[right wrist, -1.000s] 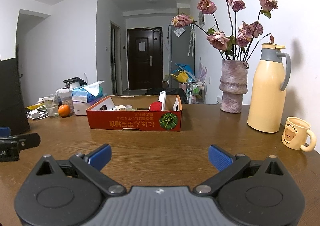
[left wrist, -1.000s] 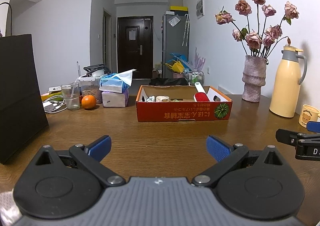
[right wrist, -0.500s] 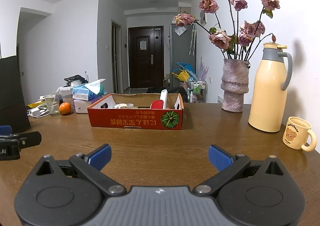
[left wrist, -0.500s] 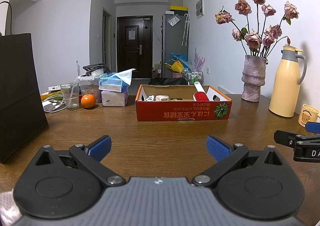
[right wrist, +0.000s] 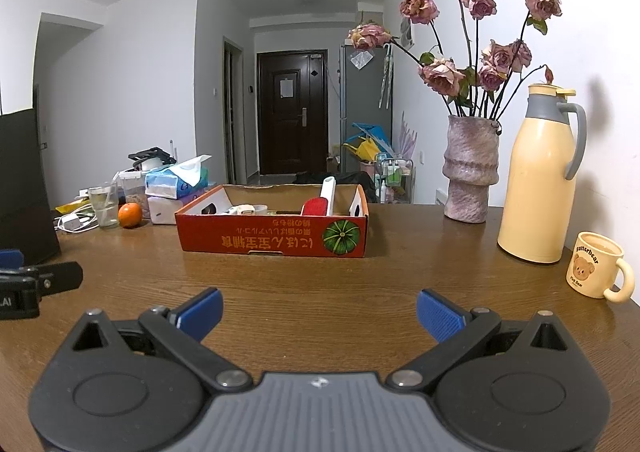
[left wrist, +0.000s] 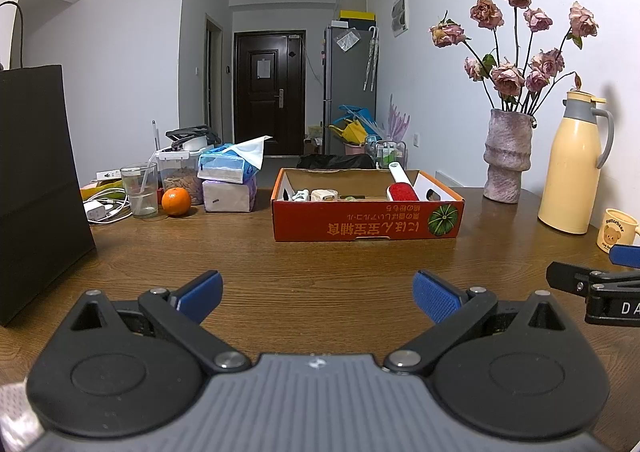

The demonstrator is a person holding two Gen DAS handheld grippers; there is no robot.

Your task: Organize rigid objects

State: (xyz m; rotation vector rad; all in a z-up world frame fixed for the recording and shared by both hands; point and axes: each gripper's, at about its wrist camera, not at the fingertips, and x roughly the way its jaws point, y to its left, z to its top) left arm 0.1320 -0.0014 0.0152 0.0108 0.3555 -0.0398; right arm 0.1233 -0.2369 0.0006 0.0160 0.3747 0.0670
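Note:
A red cardboard box (left wrist: 366, 226) (right wrist: 276, 238) stands on the wooden table (left wrist: 320, 260) ahead of both grippers. It holds a red-and-white lint brush (left wrist: 402, 190) (right wrist: 318, 206), a white plug (left wrist: 324, 196) and other small items. My left gripper (left wrist: 318, 294) is open and empty, low over the table well short of the box. My right gripper (right wrist: 320, 312) is open and empty, to the right of the left one. Each gripper's tip shows at the edge of the other's view.
A black paper bag (left wrist: 36, 188) stands at the left. Behind it are a glass (left wrist: 138, 190), an orange (left wrist: 176, 201), cables and tissue packs (left wrist: 226, 182). At the right stand a flower vase (right wrist: 472, 168), a yellow thermos (right wrist: 540, 176) and a bear mug (right wrist: 596, 264).
Both views have shifted very slightly; the grippers stay open and empty. Nothing on the table has moved.

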